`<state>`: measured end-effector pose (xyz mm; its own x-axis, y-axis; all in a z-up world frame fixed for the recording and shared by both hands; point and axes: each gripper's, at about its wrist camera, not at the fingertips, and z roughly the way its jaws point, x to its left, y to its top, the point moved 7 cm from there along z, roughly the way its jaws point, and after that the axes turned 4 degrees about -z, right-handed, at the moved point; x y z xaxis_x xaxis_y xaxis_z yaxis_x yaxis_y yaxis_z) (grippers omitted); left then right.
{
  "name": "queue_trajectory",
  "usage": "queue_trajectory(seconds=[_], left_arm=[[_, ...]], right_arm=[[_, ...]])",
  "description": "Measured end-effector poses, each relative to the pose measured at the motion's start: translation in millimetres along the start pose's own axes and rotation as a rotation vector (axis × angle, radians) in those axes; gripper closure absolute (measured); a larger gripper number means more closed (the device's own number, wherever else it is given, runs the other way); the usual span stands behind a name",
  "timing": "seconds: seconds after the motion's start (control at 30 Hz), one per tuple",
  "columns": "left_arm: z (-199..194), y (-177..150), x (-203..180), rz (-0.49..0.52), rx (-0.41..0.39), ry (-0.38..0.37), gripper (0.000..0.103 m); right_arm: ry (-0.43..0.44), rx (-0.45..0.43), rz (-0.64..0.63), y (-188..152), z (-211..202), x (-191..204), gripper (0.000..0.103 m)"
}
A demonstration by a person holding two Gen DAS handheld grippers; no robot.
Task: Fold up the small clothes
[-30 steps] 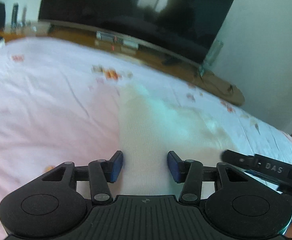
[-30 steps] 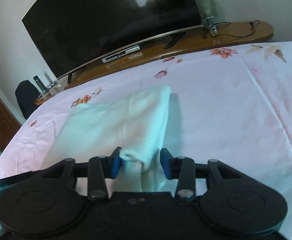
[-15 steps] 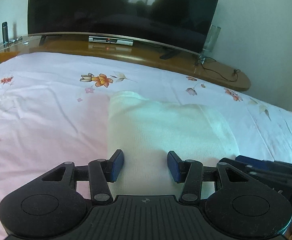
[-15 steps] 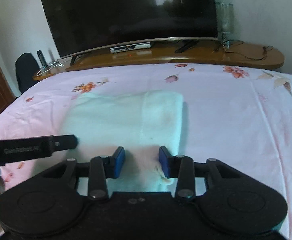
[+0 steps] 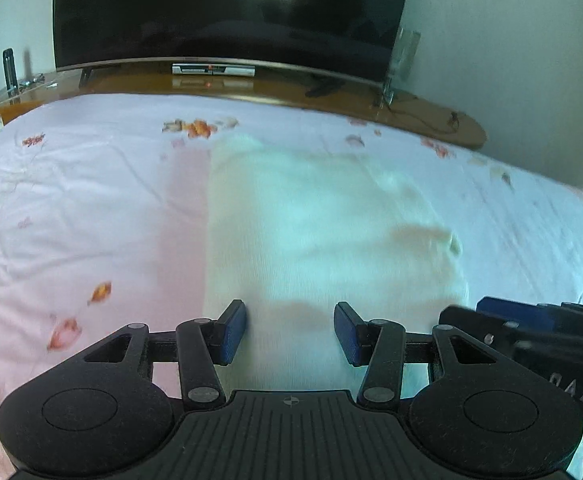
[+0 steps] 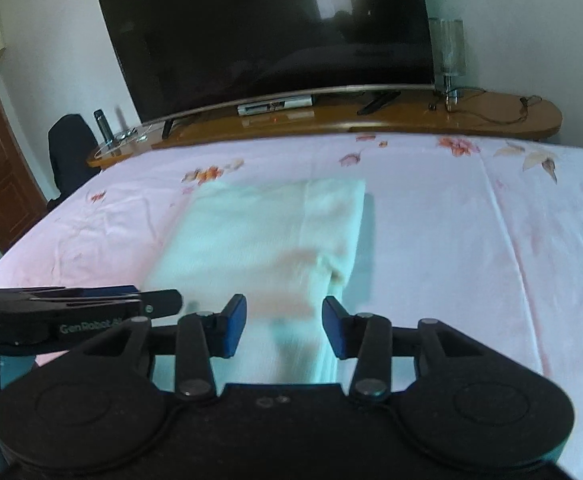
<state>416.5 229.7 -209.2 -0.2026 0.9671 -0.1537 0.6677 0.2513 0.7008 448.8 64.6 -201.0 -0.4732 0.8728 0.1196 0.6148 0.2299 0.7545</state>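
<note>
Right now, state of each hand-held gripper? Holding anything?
Left hand-held gripper: open, holding nothing, over the near edge of the folded white garment.
Right hand-held gripper: open, holding nothing, over the same garment.

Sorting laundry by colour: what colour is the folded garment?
Pale cream-white garment, clearest in the right wrist view.

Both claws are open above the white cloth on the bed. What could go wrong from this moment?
1. The right edge of the white cloth shows a bunched lump; another fold over it would likely come out uneven.
2. The left claw and right claw sit close together, so they might collide.
3. A deep pinch may also catch the bedsheet under the cloth.
</note>
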Motion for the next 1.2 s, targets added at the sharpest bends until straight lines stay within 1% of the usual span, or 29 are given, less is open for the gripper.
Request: queue_trajectory(seconds=[0.07, 0.13, 0.2, 0.27, 0.4, 0.5, 0.57, 0.63, 0.7, 0.8, 0.83, 0.87, 0.9, 0.97, 1.0, 1.03, 1.07, 1.1, 1.13, 1.2], left_arm=[[1.9, -5.5, -2.0, 0.024, -0.003, 0.013, 0.055], [3.8, -7.2, -2.2, 0.025, -0.005, 0.022, 0.055], [3.7, -7.7, -2.9, 0.023, -0.011, 0.033, 0.055], [3.0, -8.9, -5.5, 0.048, -0.015, 0.048, 0.055], [-2.6, -14.7, -5.1, 0.046, -0.019, 0.074, 0.055], [-5.7, -18.5, -7.1, 0.057, -0.024, 0.098, 0.055], [-8.9, -20.4, -5.6, 0.044, -0.023, 0.106, 0.055], [-10.7, -21.4, -4.2, 0.049, -0.02, 0.116, 0.054], [-12.3, -22.1, -3.6, 0.057, -0.015, 0.119, 0.054], [-12.8, -22.1, -1.5, 0.067, -0.018, 0.109, 0.054], [-12.5, -22.5, -0.6, 0.073, -0.022, 0.103, 0.054], [-12.1, -23.4, 0.4, 0.084, -0.027, 0.096, 0.054], [-11.6, -24.0, 1.4, 0.095, -0.03, 0.09, 0.052], [-10.2, -23.1, 5.1, 0.101, -0.025, 0.075, 0.05], [-9.8, -22.3, 6.8, 0.088, -0.021, 0.067, 0.049], [-10.4, -21.8, 8.1, 0.07, -0.016, 0.061, 0.049], [-12.6, -22.0, 8.2, 0.053, -0.011, 0.065, 0.049], [-16.1, -22.5, 7.8, 0.039, -0.008, 0.066, 0.049], [-21.4, -23.9, 6.4, 0.03, -0.008, 0.064, 0.049], [-31.1, -28.1, 4.2, 0.027, -0.012, 0.066, 0.049]], right_arm=[[-0.004, 0.041, 0.0, -13.5, 6.1, -0.2, 0.061], [-0.006, 0.091, -0.003, -25.3, 15.3, -3.1, 0.061], [-0.001, 0.083, -0.002, -30.8, 16.7, -5.8, 0.059], [0.018, 0.083, 0.01, -31.9, 15.9, -7.9, 0.058], [0.053, 0.086, -0.035, -36.8, 13.7, -7.5, 0.058], [0.088, 0.1, -0.041, -38.3, 11.7, -8.3, 0.058], [0.119, 0.118, -0.023, -37.2, 10.4, -11.9, 0.058], [0.125, 0.117, 0.0, -37.6, 8.3, -18.5, 0.061], [0.132, 0.107, 0.054, -41.1, 6.5, -23.8, 0.059], [0.13, 0.121, 0.055, -43.5, 5.1, -16.8, 0.055], [0.147, 0.128, 0.084, -44.6, 3.9, -14.8, 0.055], [0.155, 0.129, 0.112, -45.8, 3.0, -14.5, 0.055], [0.155, 0.129, 0.134, -47.4, 2.0, -14.2, 0.059], [0.158, 0.131, 0.178, -51.6, -1.9, -10.7, 0.068], [0.16, 0.134, 0.191, -53.0, -3.3, -8.4, 0.075], [0.141, 0.132, 0.177, -53.9, -5.0, -5.2, 0.076], [0.102, 0.124, 0.126, -54.3, -6.1, -0.8, 0.076], [0.073, 0.121, 0.102, -53.8, -7.0, 1.6, 0.075], [0.034, 0.112, 0.094, -51.7, -11.3, 2.7, 0.066], [0.002, 0.084, 0.083, -47.2, -22.9, 3.3, 0.063]])
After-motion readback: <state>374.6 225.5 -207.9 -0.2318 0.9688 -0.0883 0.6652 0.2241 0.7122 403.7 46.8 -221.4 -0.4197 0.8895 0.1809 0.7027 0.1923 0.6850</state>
